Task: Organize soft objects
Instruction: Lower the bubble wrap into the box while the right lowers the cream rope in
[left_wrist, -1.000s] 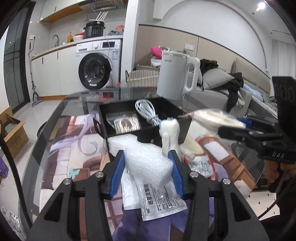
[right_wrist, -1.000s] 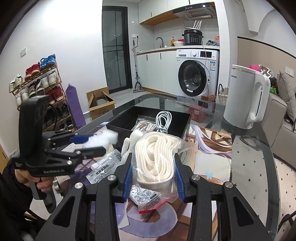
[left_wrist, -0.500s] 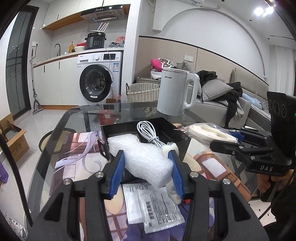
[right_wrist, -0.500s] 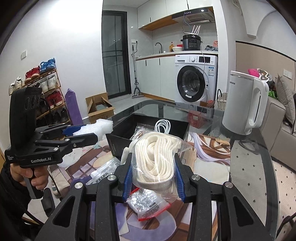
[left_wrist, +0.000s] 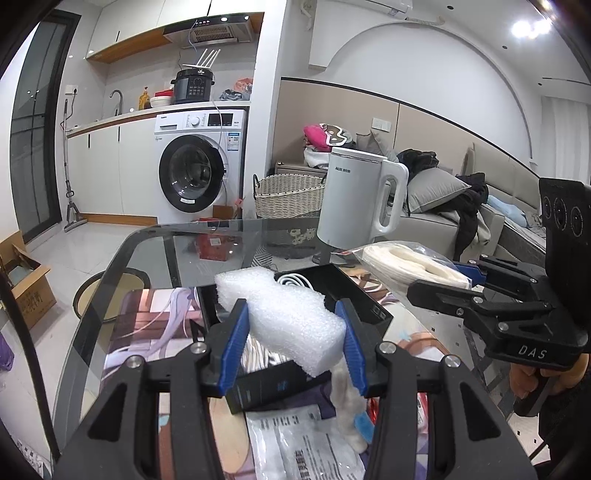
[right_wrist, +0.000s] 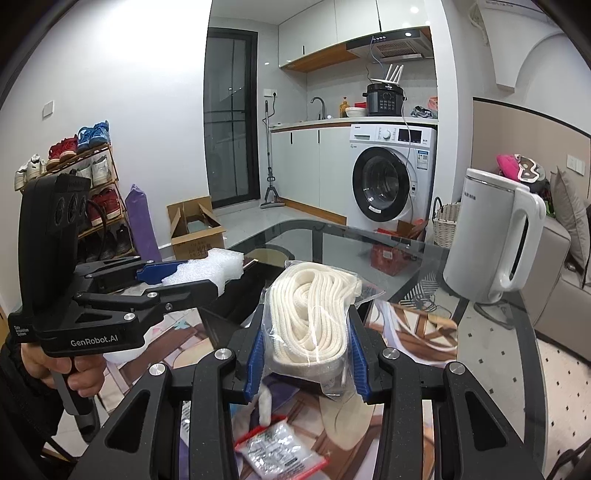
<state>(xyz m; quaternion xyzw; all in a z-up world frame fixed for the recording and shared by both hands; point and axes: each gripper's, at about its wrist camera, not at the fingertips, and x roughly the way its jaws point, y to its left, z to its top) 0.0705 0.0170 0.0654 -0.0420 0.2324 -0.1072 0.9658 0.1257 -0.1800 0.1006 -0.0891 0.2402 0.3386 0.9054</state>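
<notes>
My left gripper (left_wrist: 291, 345) is shut on a white foam block (left_wrist: 280, 314) and holds it in the air over the black tray (left_wrist: 364, 301). My right gripper (right_wrist: 306, 358) is shut on a clear bag of coiled white rope (right_wrist: 314, 314), also raised above the table. The rope bag shows in the left wrist view (left_wrist: 402, 264) to the right of the foam. The foam and left gripper show in the right wrist view (right_wrist: 207, 269) at the left. A white cable (left_wrist: 293, 280) lies in the tray, mostly hidden.
A white kettle (left_wrist: 358, 206) stands on the glass table (left_wrist: 155, 258) behind the tray. Flat plastic packets (left_wrist: 306, 446), a small plush toy (left_wrist: 349, 406) and a red-edged packet (right_wrist: 280, 454) lie below the grippers.
Both grippers have risen well above the table with their loads. The tray and the packets now sit lower in both views.
</notes>
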